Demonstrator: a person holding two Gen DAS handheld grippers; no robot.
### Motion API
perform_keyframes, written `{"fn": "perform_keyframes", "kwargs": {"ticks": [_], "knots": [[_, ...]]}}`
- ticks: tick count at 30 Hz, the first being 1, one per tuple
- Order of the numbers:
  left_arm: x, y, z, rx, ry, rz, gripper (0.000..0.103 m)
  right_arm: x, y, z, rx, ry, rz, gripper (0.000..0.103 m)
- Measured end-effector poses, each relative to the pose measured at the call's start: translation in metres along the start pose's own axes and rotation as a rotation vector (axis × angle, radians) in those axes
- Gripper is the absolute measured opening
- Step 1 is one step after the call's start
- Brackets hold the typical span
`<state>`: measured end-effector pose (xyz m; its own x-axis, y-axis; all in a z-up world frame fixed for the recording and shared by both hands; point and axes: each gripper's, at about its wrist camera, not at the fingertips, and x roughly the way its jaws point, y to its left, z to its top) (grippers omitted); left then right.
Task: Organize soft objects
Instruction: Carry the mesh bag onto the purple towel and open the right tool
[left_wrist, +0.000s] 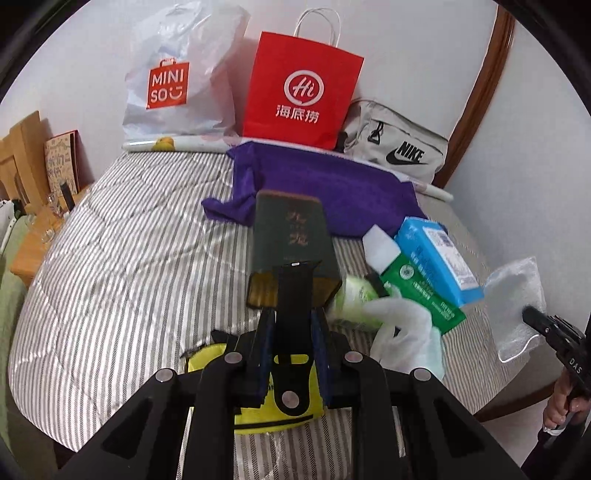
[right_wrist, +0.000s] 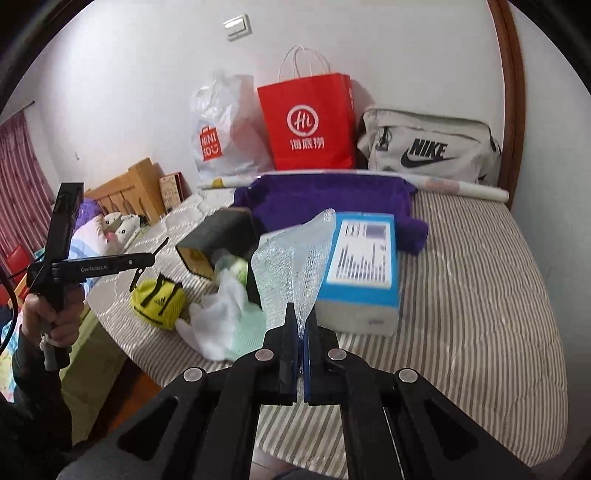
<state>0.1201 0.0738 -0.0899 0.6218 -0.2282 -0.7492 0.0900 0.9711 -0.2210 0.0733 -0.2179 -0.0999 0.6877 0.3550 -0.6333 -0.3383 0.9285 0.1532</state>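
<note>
the white plastic bag (left_wrist: 177, 74) is standing at the far left against the wall, reading "miniso" on an orange-red panel. beside it the red paper bag (left_wrist: 301, 92) is showing a white "hi" logo over three chinese characters. right of that the grey pouch (left_wrist: 399, 147) is lying with "nike" and a swoosh in black. all three are sitting at the head of the striped bed (left_wrist: 129, 258), behind a purple cloth (left_wrist: 332, 188).

in the left wrist view, the left gripper (left_wrist: 293, 291) is holding a black strap (left_wrist: 295, 280), its fingers clamped narrowly on it, above a yellow pouch (left_wrist: 221, 358). just beyond, a dark green box (left_wrist: 291, 236) is bearing gold characters too blurred to read. right of it a green carton (left_wrist: 421, 291) and a blue box (left_wrist: 439, 254) are carrying print too small to read.

the right gripper (right_wrist: 301, 325) is pinching a sheet of clear bubble wrap (right_wrist: 295, 262), fingers together on its lower edge, lifted clear of the bed. the left tool's body is reading "genrobot.ai".
</note>
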Motion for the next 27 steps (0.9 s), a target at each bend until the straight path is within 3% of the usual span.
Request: {"fn": "perform_keyframes", "kwargs": {"ticks": [16,27], "knots": [[0.019,-0.001,0.070,0.010,-0.025,0.020,0.019,0.045,-0.027,0.077,0.028,-0.013,-0.021,0.002],[0.061,0.001,0.118,0.014,-0.009,0.029,0.019,0.098,-0.054,0.128,0.036,0.006,-0.049,0.002]]}}
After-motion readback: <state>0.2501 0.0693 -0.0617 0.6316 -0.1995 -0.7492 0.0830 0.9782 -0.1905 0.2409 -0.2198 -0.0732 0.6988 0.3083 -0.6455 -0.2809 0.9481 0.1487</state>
